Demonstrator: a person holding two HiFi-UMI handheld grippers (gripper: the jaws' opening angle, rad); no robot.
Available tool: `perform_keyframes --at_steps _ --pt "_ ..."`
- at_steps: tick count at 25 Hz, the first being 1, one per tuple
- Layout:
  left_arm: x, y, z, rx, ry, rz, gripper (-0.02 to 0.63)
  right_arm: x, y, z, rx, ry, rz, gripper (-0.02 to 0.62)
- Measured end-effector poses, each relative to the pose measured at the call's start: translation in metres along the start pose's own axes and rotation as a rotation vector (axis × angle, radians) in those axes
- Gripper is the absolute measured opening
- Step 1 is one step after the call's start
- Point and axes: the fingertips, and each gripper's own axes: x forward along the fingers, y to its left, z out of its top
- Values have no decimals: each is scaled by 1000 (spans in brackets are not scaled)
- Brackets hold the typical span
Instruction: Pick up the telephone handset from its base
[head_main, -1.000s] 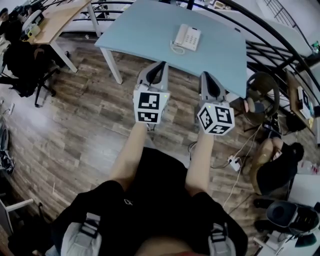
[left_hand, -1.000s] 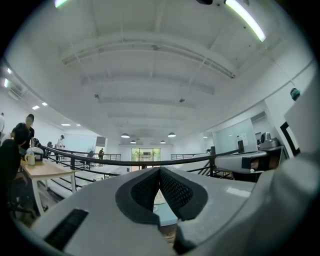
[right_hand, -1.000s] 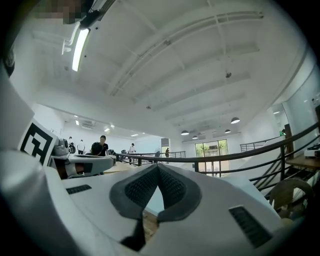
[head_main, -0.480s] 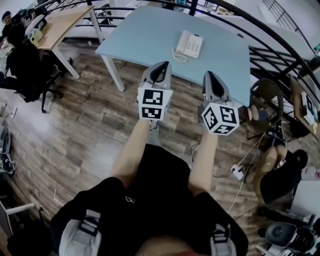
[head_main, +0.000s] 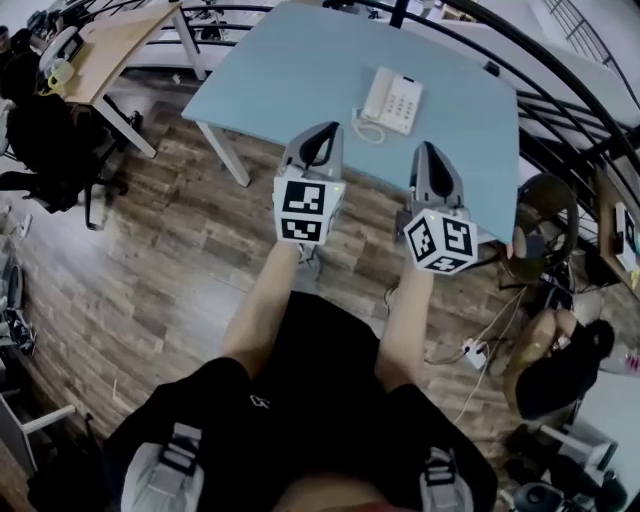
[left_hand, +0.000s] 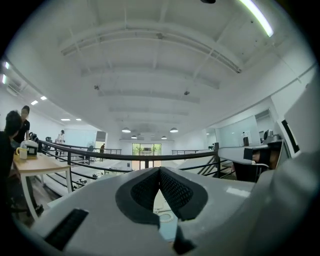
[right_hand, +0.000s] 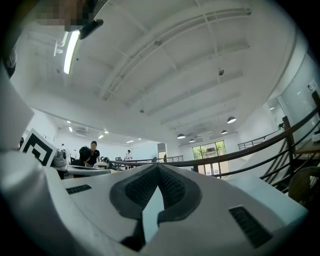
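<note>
The telephone handset (head_main: 375, 92) lies in its cradle on the left side of the white telephone base (head_main: 400, 104), which sits on the light blue counter (head_main: 290, 70) toward its far right part. A coiled cord (head_main: 367, 130) curls beside the base's near corner.

We hold both tongs out in front of us, side by side and apart from each other, well short of the telephone. The left tongs (head_main: 321, 131) are closed, their dark pads meeting at the tips with nothing between them; in the left gripper view (left_hand: 159, 170) a bit of the coiled cord (left_hand: 164, 217) shows below the closed tips. The right tongs (head_main: 424, 150) are closed as well and hold nothing; in the right gripper view (right_hand: 158, 167) only the blue counter (right_hand: 151, 215) shows through the slit under the pads. Neither pair touches the handset, the base or the counter.

Compared with a second ago, the counter and the telephone sit lower and larger in the head view, and the tips of both tongs now stand over the counter's near edge instead of over the wooden floor (head_main: 150, 260). Both tongs are closed, as they were then.

We count one handset, one base, one coiled cord, one blue counter, two tongs, and one wooden desk (head_main: 110, 40) at the upper left.
</note>
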Motion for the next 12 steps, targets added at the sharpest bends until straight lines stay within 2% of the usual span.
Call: perform_keyframes --at_steps 5,8,12 --pt "73 43 -26 -16 68 -22 0 94 -17 -23 33 14 -14 -5" --pt "122 76 -30 -19 88 -34 0 150 -23 -36 39 34 -17 -5" --pt "188 94 -49 -71 135 -73 -1 208 -42 -51 16 69 -29 -5"
